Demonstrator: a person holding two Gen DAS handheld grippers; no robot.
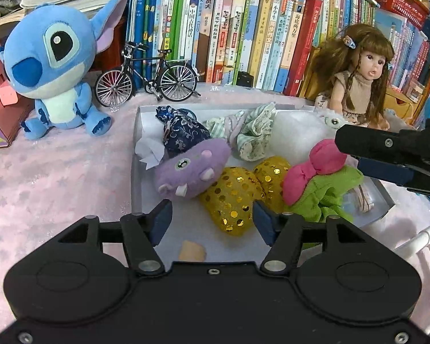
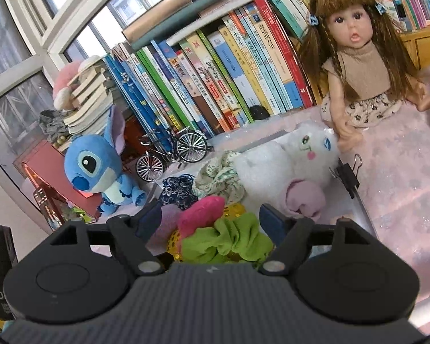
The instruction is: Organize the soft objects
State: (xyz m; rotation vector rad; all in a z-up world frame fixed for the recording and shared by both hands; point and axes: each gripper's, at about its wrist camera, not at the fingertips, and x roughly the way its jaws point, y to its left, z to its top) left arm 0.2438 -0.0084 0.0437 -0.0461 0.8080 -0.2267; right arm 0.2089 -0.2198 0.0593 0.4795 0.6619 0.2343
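The left gripper [image 1: 212, 218] stood spread and empty above the white tray [image 1: 137, 154], the yellow sequined pouch [image 1: 235, 197] lying just beyond its fingertips at 12 o'clock. The right gripper [image 2: 210, 219] was likewise spread, holding nothing, over the green ruffled cloth [image 2: 229, 243] and pink bow [image 2: 200, 213]. The purple plush [image 1: 192, 169] lay at 11 o'clock of the left gripper, touching the pouch. To do the step well, each gripper probably needed to withdraw without snagging the loose fabric, so the pile stayed inside the tray.

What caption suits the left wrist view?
Open left gripper above a white tray holding a purple plush and yellow sequinned pouches.
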